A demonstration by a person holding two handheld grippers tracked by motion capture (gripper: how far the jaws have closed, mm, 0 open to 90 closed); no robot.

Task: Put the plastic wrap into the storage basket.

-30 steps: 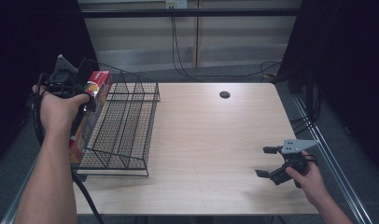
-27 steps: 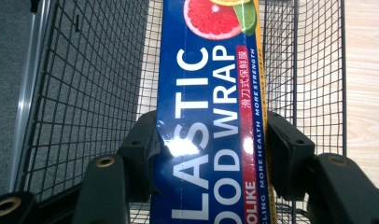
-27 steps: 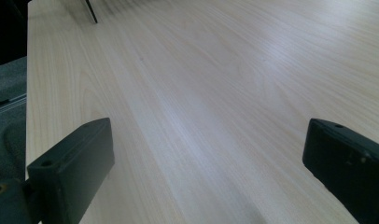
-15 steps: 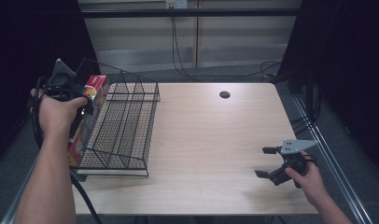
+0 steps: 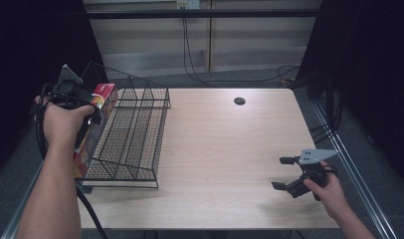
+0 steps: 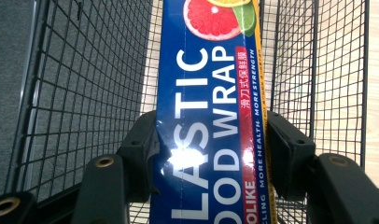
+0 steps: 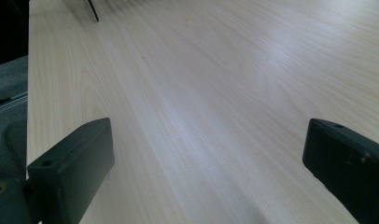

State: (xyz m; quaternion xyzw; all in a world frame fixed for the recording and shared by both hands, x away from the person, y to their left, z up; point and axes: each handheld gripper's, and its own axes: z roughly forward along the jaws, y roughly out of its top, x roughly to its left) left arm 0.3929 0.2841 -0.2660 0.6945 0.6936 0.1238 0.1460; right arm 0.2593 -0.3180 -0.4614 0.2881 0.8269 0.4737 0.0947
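Observation:
A long blue box of plastic food wrap (image 6: 211,93), with citrus fruit printed on it and a red end (image 5: 103,93), is gripped across its width by my left gripper (image 6: 208,154). Both black pads press on its sides. In the high view my left gripper (image 5: 85,122) holds the box slanting down along the left side of a black wire rack (image 5: 135,134), and the hand covers the jaws. Wire mesh (image 6: 85,84) rises on both sides of the box. My right gripper (image 5: 282,173) rests low over the table's front right, open, with bare wood between its jaws (image 7: 206,158).
The light wooden table (image 5: 225,149) has a round dark cable hole (image 5: 239,101) near its far edge. The rack stands at the table's left edge. Cables lie on the grey floor (image 5: 269,74) behind the table, and a metal rail (image 5: 349,164) runs along the right side.

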